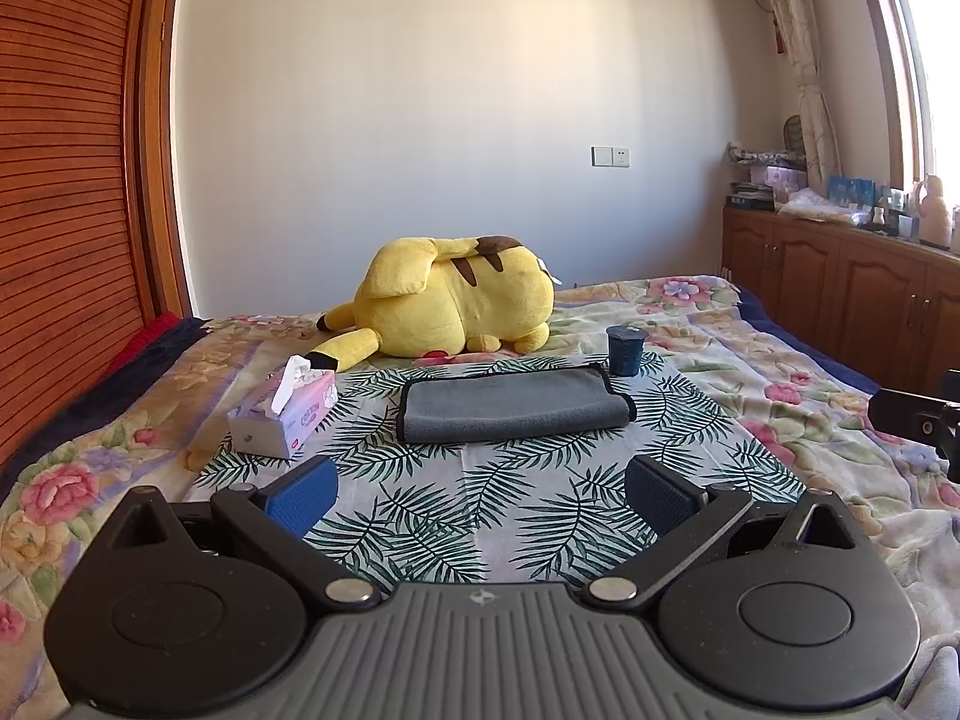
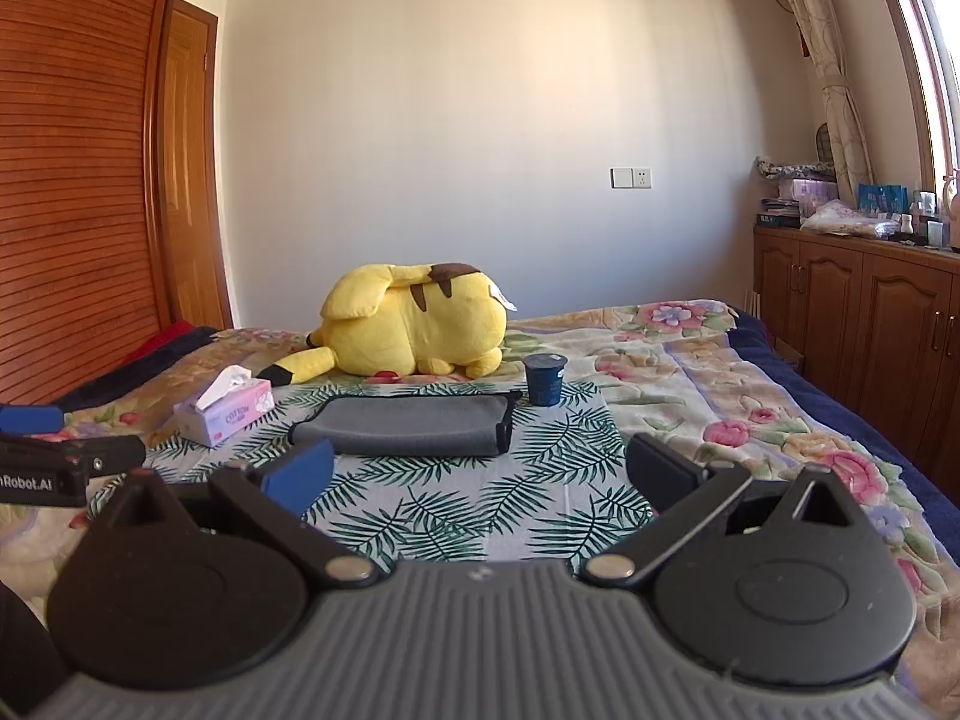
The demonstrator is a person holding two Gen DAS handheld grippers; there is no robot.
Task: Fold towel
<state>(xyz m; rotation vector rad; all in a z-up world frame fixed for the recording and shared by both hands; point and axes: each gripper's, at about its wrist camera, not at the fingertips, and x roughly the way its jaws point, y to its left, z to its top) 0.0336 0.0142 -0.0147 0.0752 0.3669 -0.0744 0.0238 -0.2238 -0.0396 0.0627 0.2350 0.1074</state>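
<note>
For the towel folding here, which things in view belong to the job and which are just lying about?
Part of the job:
grey towel, already folded over, on the leaf-print cloth
left gripper, open, empty
right gripper, open, empty

Just lying about:
yellow plush toy
tissue box
dark blue cup
</note>
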